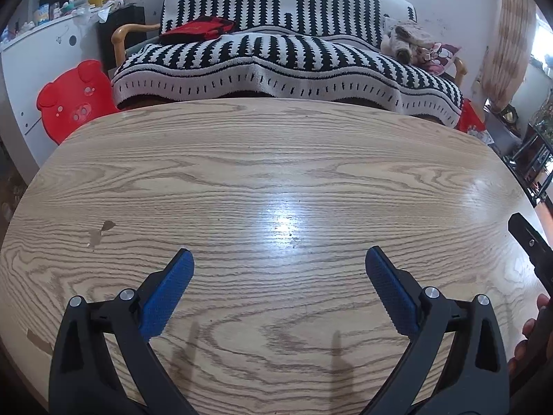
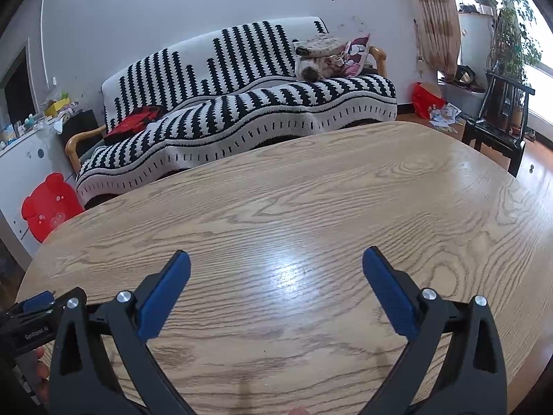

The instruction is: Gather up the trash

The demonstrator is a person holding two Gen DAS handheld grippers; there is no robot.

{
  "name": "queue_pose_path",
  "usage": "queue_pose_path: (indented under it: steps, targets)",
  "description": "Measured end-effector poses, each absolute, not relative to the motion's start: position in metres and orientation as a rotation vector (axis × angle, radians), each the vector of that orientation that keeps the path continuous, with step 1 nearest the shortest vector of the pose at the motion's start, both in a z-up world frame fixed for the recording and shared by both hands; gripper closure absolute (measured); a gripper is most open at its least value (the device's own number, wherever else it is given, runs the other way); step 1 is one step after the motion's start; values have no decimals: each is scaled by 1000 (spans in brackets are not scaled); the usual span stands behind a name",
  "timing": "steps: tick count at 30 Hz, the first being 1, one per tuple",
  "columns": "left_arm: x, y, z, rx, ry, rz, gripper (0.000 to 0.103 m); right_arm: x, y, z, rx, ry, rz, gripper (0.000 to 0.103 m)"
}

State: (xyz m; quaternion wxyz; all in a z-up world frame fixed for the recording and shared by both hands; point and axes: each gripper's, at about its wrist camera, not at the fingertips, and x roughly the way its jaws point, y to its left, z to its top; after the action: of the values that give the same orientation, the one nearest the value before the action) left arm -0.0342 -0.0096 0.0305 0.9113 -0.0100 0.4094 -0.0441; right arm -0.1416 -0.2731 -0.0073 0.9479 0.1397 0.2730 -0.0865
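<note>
My left gripper (image 1: 279,257) is open and empty, its blue pads wide apart just above the wooden table (image 1: 242,159). My right gripper (image 2: 276,259) is open and empty too, above the same table (image 2: 311,190). No trash shows on the tabletop in either view. The right gripper's black body (image 1: 530,242) shows at the right edge of the left wrist view. The left gripper's body (image 2: 31,311) shows at the left edge of the right wrist view. Scattered papers (image 2: 444,114) and a red bag (image 2: 425,98) lie on the floor beyond the table's far right.
A sofa with a black-and-white striped cover (image 1: 276,52) stands behind the table. A red bear-shaped stool (image 1: 72,102) stands at the left by a white cabinet (image 1: 31,69). A dark chair (image 2: 497,124) and plants (image 2: 511,45) stand at the right by the window.
</note>
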Motion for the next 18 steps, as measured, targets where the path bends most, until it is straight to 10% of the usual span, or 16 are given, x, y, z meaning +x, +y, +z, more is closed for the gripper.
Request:
queue_pose_path:
  steps: [18]
  targets:
    - [-40, -13, 31, 0, 849, -106, 7, -150, -271, -3, 220, 598, -146, 7]
